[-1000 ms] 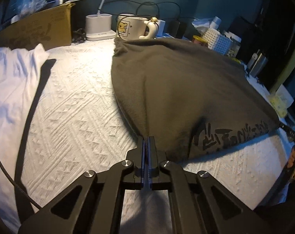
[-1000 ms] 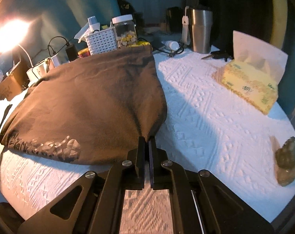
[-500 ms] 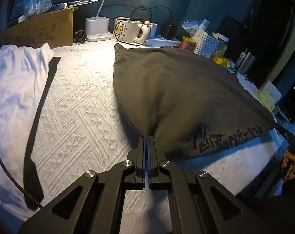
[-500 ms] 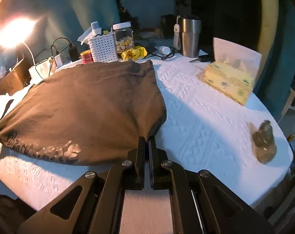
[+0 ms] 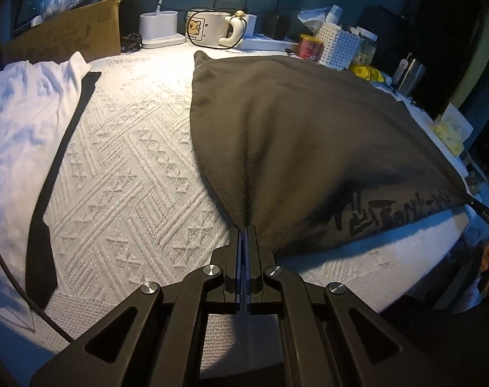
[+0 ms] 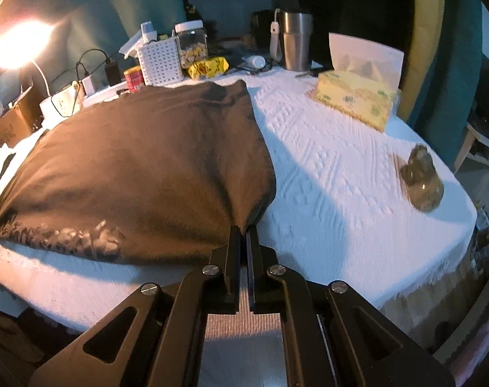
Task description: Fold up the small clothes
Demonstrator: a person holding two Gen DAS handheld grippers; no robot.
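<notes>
Dark garment (image 5: 309,148) lay spread on the white textured cloth (image 5: 131,167), between a white shirt (image 5: 21,122) and a tissue box (image 6: 354,100). Left gripper (image 5: 243,230) was clenched on one near corner of the garment; right gripper (image 6: 243,230) was clenched on the other near corner. Mug (image 5: 208,29) and basket (image 6: 160,61) stood beyond the garment's far edge
</notes>
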